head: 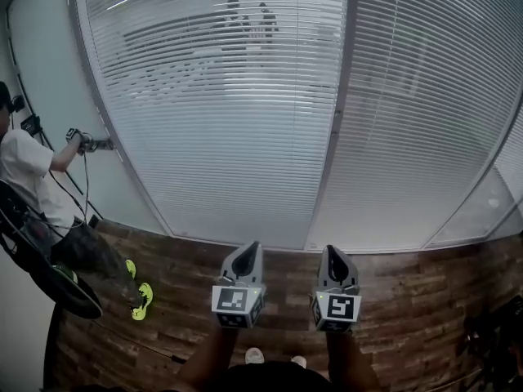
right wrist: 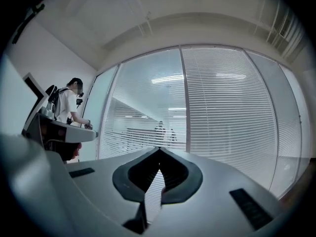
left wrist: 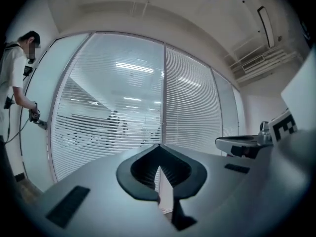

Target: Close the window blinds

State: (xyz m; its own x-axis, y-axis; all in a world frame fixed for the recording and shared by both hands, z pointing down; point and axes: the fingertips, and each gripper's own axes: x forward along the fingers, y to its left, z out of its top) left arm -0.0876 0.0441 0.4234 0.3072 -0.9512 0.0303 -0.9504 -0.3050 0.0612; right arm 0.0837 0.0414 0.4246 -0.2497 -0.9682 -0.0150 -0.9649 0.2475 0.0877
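White slatted blinds cover a tall glass wall ahead of me. The left blind panel [head: 216, 113] [left wrist: 106, 107] [right wrist: 143, 107] has its slats tilted open, and an office with two figures shows through it. The right blind panel [head: 425, 113] [left wrist: 190, 110] [right wrist: 227, 107] looks closed and opaque. A grey mullion [head: 333, 137] divides the two. My left gripper [head: 248, 248] [left wrist: 159, 145] and right gripper [head: 337, 251] [right wrist: 159, 148] hang side by side low in the head view, well short of the blinds. Both are shut and hold nothing.
A person in a white shirt [head: 24, 170] [right wrist: 68, 105] stands at the left and holds a tool to the window frame edge [head: 98, 144]. Black gear and cables [head: 49, 276] lie at that person's feet. The floor [head: 392, 284] is brown wood plank. Dark equipment [head: 498, 333] sits at the lower right.
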